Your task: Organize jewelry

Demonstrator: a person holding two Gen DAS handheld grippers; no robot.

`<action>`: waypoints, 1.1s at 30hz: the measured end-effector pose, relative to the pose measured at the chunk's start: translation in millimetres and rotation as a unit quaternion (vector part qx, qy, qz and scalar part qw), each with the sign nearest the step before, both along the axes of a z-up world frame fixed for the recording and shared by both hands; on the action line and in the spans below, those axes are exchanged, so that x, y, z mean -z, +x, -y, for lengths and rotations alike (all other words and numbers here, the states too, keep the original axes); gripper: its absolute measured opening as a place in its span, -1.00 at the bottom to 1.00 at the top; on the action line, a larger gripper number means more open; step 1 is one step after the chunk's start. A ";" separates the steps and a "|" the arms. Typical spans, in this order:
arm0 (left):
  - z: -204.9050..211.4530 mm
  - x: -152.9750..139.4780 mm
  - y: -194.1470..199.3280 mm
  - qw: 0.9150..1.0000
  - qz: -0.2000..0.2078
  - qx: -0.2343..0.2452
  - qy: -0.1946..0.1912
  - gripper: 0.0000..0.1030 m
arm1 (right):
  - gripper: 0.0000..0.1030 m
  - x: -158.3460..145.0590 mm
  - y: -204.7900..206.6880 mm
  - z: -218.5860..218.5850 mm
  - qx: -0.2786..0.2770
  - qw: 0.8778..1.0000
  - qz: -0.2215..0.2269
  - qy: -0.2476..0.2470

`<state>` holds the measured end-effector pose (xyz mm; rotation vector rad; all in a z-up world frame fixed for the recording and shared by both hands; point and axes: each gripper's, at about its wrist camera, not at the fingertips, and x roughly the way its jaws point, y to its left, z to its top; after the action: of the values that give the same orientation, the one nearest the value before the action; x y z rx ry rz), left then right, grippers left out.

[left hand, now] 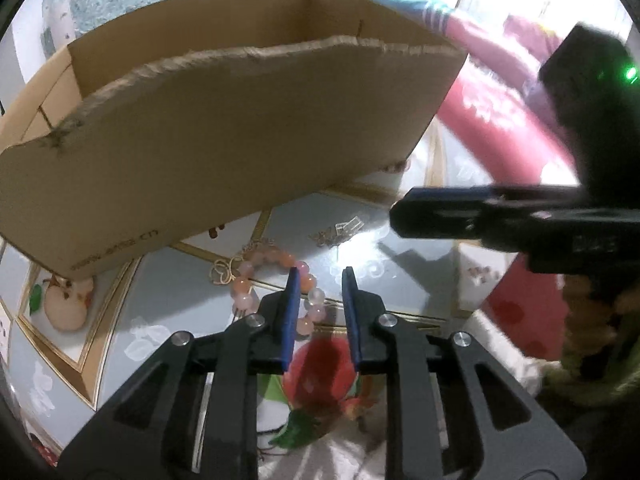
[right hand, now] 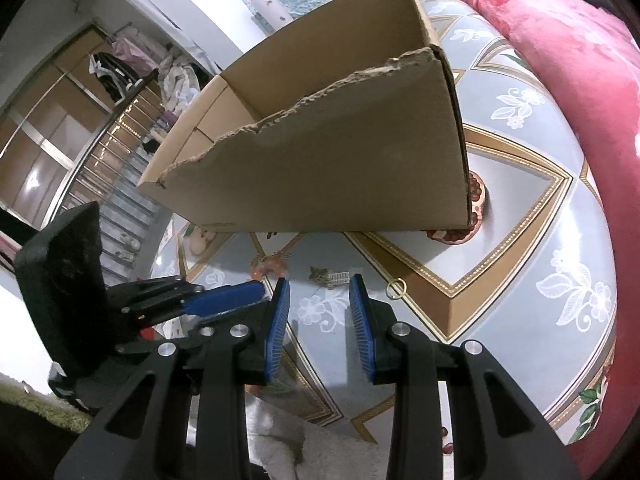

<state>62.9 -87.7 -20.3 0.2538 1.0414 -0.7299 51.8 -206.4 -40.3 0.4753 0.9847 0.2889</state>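
A pink and orange bead bracelet (left hand: 276,280) lies on the patterned cloth just ahead of my left gripper (left hand: 322,274), which is open and empty; the left finger overlaps the bracelet in view. A thin gold piece (left hand: 222,272) lies beside it, and a small gold and silver hair clip (left hand: 340,230) lies further right. In the right wrist view my right gripper (right hand: 319,280) is open and empty above the cloth. The clip (right hand: 330,276) lies just ahead of it, a gold ring (right hand: 396,289) to its right, and the bracelet (right hand: 268,268) to the left. An open cardboard box (left hand: 224,136) stands behind.
The box (right hand: 328,152) has a torn front rim. The right gripper (left hand: 404,216) reaches in from the right in the left wrist view. The left gripper (right hand: 256,290) shows at the left in the right wrist view. A red quilt (right hand: 560,40) lies to the right.
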 end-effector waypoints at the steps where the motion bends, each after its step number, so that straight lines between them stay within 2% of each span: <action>1: 2.5 4.1 0.7 1.000 -0.002 0.000 0.009 -0.62 | -0.40 -0.1 -0.2 0.5 0.001 1.000 0.000 -0.001; 2: 7.0 8.2 0.7 1.000 0.003 -0.003 0.017 -0.63 | -0.40 -0.2 -0.5 1.7 0.002 1.000 0.000 -0.001; 5: 13.7 12.1 0.8 0.999 0.021 -0.009 0.031 -0.83 | -0.40 -0.2 -1.2 2.9 0.005 1.000 0.000 -0.002; 7: 11.1 12.2 3.7 1.000 0.014 -0.015 0.019 -0.84 | -0.40 0.2 -1.9 4.5 0.006 1.000 -0.001 -0.002; 10: -5.0 2.0 10.5 0.999 -0.006 -0.035 -0.033 -0.84 | -0.40 -0.1 -2.4 6.2 0.007 1.000 -0.001 -0.004; 15: -52.0 -30.4 24.0 0.990 -0.019 -0.083 -0.116 -0.84 | -0.40 0.8 -1.8 10.2 0.010 1.000 -0.003 -0.006; 18: -83.9 -38.1 35.4 0.977 -0.050 -0.110 -0.174 -0.84 | -0.40 3.1 0.9 7.6 0.008 1.000 -0.008 -0.005; 20: -107.3 -30.6 43.4 0.964 -0.081 -0.132 -0.214 -0.84 | -0.40 4.4 2.1 4.3 0.005 1.000 -0.011 -0.005; 22: -117.5 -18.7 49.5 0.957 -0.101 -0.155 -0.224 -0.84 | -0.40 5.0 3.1 0.4 0.002 1.000 -0.014 -0.008; 25: -141.4 13.6 60.7 0.940 -0.142 -0.196 -0.243 -0.84 | -0.40 5.1 4.7 -3.3 -0.001 1.000 -0.019 -0.015; 27: -153.4 22.7 62.7 0.935 -0.150 -0.210 -0.242 -0.84 | -0.40 4.3 5.1 -4.7 -0.002 1.000 -0.022 -0.022; 29: -159.4 27.0 63.7 0.934 -0.151 -0.222 -0.238 -0.84 | -0.40 2.8 5.6 -5.2 -0.001 0.999 -0.024 -0.030; 31: -161.6 24.7 61.4 0.937 -0.140 -0.227 -0.227 -0.85 | -0.40 1.9 6.6 -5.7 -0.002 0.999 -0.026 -0.035; 33: -159.3 15.8 59.9 0.946 -0.108 -0.235 -0.193 -0.61 | -0.40 2.9 7.3 -8.6 -0.005 0.999 -0.026 -0.038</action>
<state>122.7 71.7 -36.1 -0.4128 1.0865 -0.5154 59.1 -197.8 -43.1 0.4102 1.0456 0.2478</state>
